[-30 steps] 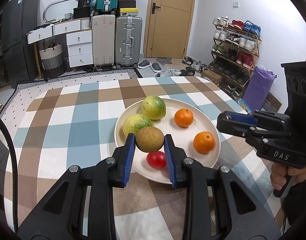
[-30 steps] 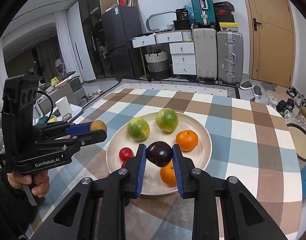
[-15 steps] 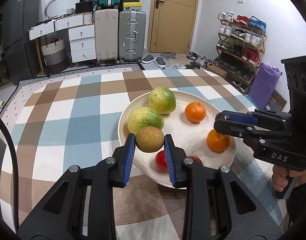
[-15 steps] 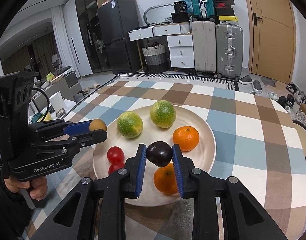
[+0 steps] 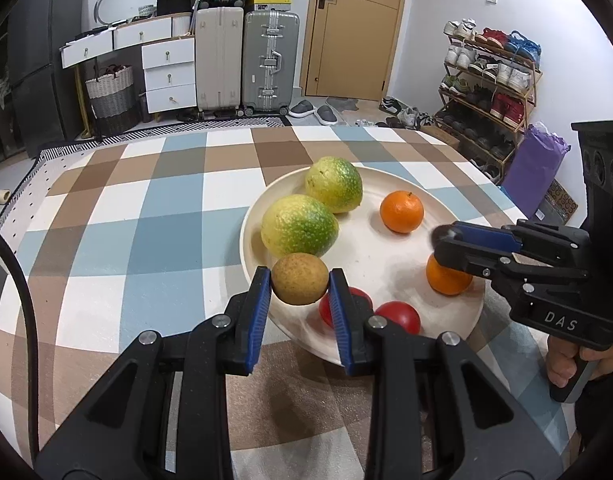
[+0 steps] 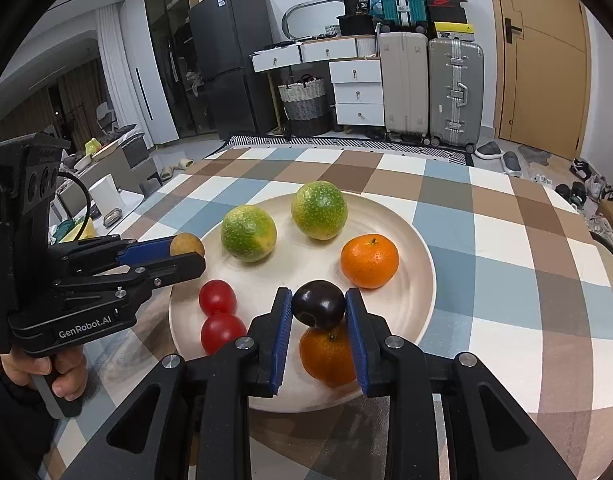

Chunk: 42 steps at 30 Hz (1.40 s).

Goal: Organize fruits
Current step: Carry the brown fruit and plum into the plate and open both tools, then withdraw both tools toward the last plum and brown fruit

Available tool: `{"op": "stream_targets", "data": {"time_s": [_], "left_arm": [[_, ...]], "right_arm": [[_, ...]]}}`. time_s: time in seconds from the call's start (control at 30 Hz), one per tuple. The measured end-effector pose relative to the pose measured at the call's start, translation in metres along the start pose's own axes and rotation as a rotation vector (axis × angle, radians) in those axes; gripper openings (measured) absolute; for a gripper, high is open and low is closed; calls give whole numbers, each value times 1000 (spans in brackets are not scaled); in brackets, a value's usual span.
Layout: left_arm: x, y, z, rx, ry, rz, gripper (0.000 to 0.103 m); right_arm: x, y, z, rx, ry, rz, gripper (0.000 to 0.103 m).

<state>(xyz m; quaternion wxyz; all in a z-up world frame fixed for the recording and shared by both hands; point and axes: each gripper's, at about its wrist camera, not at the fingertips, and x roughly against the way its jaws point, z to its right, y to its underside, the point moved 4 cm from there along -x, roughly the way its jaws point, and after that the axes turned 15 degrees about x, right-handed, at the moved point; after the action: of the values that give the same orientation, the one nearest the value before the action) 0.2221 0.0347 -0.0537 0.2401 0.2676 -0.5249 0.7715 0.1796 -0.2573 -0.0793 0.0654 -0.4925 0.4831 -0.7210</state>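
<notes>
Left hand-held gripper clamped on a round, rough brown fruit above the plate's near rim, right hand-held gripper closed on a smooth, glossy dark plum over a dimpled orange, checked cloth surface

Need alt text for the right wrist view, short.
The right gripper grips a dark plum above a white plate holding two green citrus, two oranges and two tomatoes; at left, the left gripper holds a brown fruit.

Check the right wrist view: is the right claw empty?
No, the right claw is shut on a dark plum above the plate.
</notes>
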Motion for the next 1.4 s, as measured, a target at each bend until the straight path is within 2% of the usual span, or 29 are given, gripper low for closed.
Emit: {"op": "stream_targets", "data": {"time_s": [0.1, 0.2, 0.27, 0.37, 0.43, 0.57, 0.63, 0.67, 0.97, 1.17, 1.4], "left_arm": [[2, 2, 0, 5, 0, 6, 27], [6, 2, 1, 3, 3, 8, 27], [9, 3, 2, 4, 3, 10, 32], [18, 5, 3, 10, 10, 25, 58], [24, 7, 4, 11, 7, 36, 80], [38, 14, 7, 12, 7, 51, 86], [41, 21, 8, 11, -6, 41, 100], [44, 24, 9, 6, -15, 44, 102], [62, 46, 14, -4, -13, 35, 102], [65, 61, 24, -25, 3, 2, 102], [63, 76, 28, -31, -15, -19, 102]], "right_arm": [[4, 2, 1, -3, 17, 7, 41], [9, 6, 3, -6, 34, 6, 44], [12, 10, 5, -16, 34, 5, 48], [17, 13, 7, -24, 49, 6, 60], [23, 14, 7, -35, 48, 25, 81], [30, 18, 8, -43, 74, 35, 91], [31, 20, 8, -46, 90, 27, 99], [33, 22, 9, -54, 97, 27, 101], [51, 30, -3, -58, 75, 42, 103], [55, 43, -8, -46, 74, 11, 103], [59, 50, -12, -46, 62, -3, 103]]}}
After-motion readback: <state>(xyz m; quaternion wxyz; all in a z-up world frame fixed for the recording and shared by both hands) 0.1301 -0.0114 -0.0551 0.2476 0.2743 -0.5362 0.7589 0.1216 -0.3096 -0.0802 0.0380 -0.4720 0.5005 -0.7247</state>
